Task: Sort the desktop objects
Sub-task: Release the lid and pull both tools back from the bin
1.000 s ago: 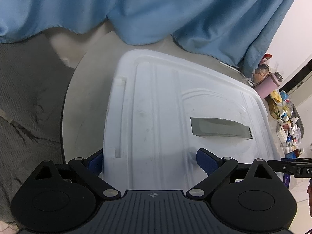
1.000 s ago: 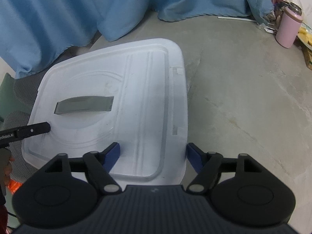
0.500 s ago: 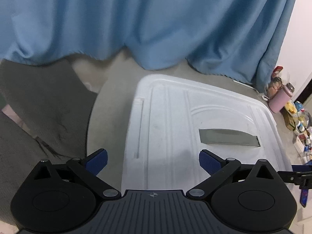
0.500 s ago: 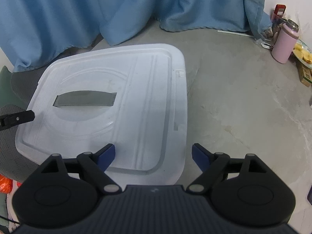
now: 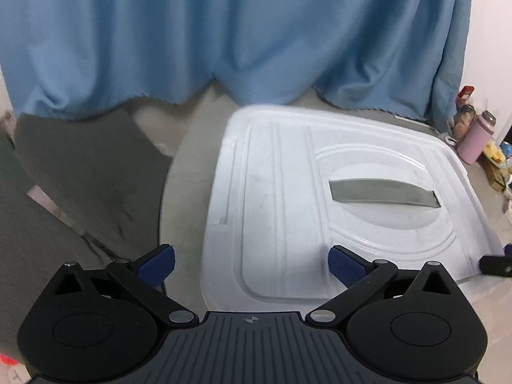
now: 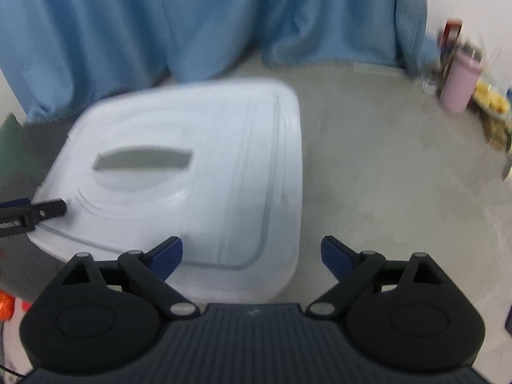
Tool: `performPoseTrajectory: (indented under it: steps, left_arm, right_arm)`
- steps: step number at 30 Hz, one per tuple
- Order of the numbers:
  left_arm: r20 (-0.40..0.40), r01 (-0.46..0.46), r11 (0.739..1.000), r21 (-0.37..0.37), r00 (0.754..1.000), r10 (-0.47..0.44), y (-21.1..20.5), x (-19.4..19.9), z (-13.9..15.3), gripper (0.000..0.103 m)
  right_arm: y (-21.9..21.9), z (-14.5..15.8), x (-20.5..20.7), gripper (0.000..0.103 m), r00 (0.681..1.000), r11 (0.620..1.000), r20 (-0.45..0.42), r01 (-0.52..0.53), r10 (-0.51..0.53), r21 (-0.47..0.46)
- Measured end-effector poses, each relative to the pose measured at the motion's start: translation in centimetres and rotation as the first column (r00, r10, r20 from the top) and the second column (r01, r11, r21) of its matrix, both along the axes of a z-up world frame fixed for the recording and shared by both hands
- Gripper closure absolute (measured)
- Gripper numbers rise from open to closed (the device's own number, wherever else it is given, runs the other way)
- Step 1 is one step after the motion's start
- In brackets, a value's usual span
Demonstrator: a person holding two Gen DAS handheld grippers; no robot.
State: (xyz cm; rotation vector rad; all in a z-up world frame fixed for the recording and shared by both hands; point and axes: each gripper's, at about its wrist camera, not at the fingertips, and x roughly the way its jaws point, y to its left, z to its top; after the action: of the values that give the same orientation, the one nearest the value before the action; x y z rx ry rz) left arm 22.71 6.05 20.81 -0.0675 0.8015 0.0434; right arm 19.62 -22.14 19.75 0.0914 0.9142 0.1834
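the white storage-box lid (image 5: 281, 211) lies flat on the round grey tabletop (image 6: 384, 166), top side up, toward the table's left portion and close to the blue curtain (image 5: 224, 32) that hangs behind. it is a rounded rectangle. in the left wrist view its long axis runs from the left edge of the table out to the right, with one short end facing the left gripper's side and the other short end pointing toward the cluttered right edge of the scene. a recessed oval sits in the lid's right half, and the grey handle strip (image 5: 382, 193) in it runs along the same long axis. raised ribs cross the lid near its left end, at right angles to that axis.

the left gripper (image 5: 251, 260) hovers over the near left corner of the lid with its jaws spread wide; one blue pad hangs over bare tabletop beside the lid's edge, the other over the lid surface, and neither pinches anything. the right gripper (image 6: 251, 254) hovers over the lid's opposite near corner, jaws likewise spread wide and holding nothing, its left pad above the lid and its right pad above bare tabletop. whether any pad touches the lid cannot be told, and the right wrist view is blurred.

a pink bottle (image 6: 459, 84) stands upright at the far right of the tabletop, well apart from the lid, among small items too blurred to name.
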Motion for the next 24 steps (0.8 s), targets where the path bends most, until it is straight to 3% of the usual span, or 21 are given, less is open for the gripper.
performPoseTrajectory:
  steps: [4, 6, 9, 13, 19, 24]
  left_arm:
    - [0.207, -0.013, 0.997, -0.070, 0.978, 0.027, 0.5, -3.9, 2.3, 0.000]
    - [0.300, -0.005, 0.994, -0.107, 0.953, 0.037, 0.7, -6.5, 3.2, 0.000]
    - [0.383, 0.026, 0.995, -0.098, 0.924, 0.014, 0.8, -10.9, 2.9, 0.000]
    - [0.347, 0.062, 0.996, -0.061, 0.937, -0.037, 0.5, -16.3, -0.4, 0.000]
    - [0.328, 0.005, 0.995, -0.095, 0.944, 0.027, 0.2, -23.5, -6.5, 0.000]
    - [0.374, 0.042, 0.996, 0.074, 0.925, -0.067, -1.5, -27.2, -9.4, 0.000]
  right_arm:
    - [-0.1, 2.8, -4.5, 0.009, 0.976, 0.995, 0.211, 0.034, -0.052, 0.089]
    - [0.2, 3.3, -7.1, 0.009, 0.961, 0.993, 0.272, 0.023, -0.053, 0.112]
    - [1.0, 2.9, -11.2, 0.009, 0.938, 0.993, 0.341, 0.028, -0.066, 0.115]
    - [2.5, 0.4, -16.1, 0.008, 0.921, 0.994, 0.377, 0.076, -0.101, 0.081]
    - [5.4, -4.6, -21.9, 0.008, 0.910, 0.994, 0.403, 0.106, -0.100, 0.009]
    - [7.8, -7.7, -25.7, 0.008, 0.892, 0.995, 0.449, 0.086, -0.054, -0.051]
